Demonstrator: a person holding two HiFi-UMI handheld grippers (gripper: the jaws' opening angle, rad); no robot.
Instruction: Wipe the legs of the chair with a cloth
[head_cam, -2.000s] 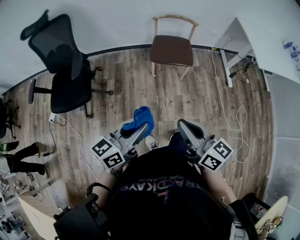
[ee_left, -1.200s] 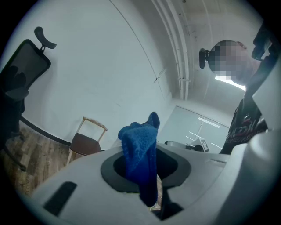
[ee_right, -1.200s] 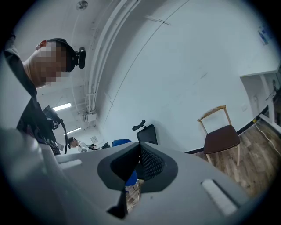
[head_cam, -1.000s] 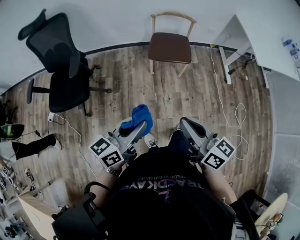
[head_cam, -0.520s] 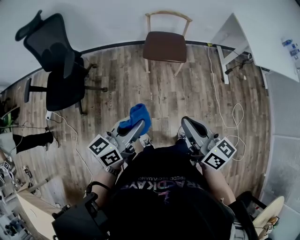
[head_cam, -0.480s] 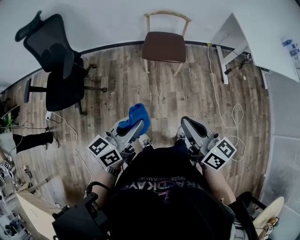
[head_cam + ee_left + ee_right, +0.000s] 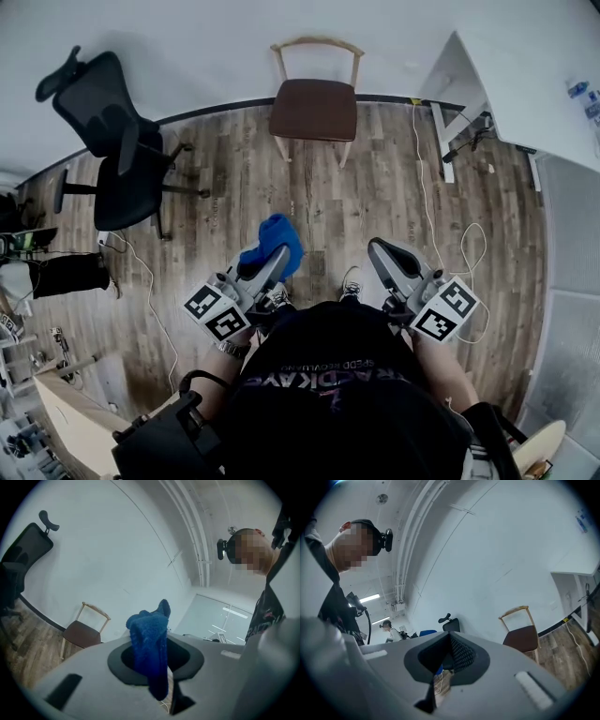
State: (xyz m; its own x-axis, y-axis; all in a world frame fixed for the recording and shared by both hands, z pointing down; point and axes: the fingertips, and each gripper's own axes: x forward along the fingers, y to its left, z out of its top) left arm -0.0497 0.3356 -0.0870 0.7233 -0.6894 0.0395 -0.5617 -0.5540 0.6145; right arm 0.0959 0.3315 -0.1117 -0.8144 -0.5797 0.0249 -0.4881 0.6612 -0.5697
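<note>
The wooden chair [image 7: 313,105] with a brown seat stands against the far wall, its light legs [image 7: 281,150] on the plank floor. A blue cloth [image 7: 274,246] sticks out of my left gripper [image 7: 272,261], which is shut on it and held level in front of the body. In the left gripper view the blue cloth [image 7: 151,625] hangs between the jaws of the left gripper [image 7: 154,665], with the chair [image 7: 82,631] far off to the left. My right gripper [image 7: 382,258] is shut and holds nothing; in its own view the right gripper [image 7: 449,641] faces the chair [image 7: 522,633].
A black office chair [image 7: 111,141] stands at the left. A white desk [image 7: 511,80] fills the right corner, with cables [image 7: 473,246] trailing over the floor beneath it. A box and a lead [image 7: 111,242] lie at the left. Another person [image 7: 386,627] stands far off.
The person has stepped toward the wooden chair, carrying both grippers along. The chair has shifted left in the head view. The cloth stays in the left gripper.
</note>
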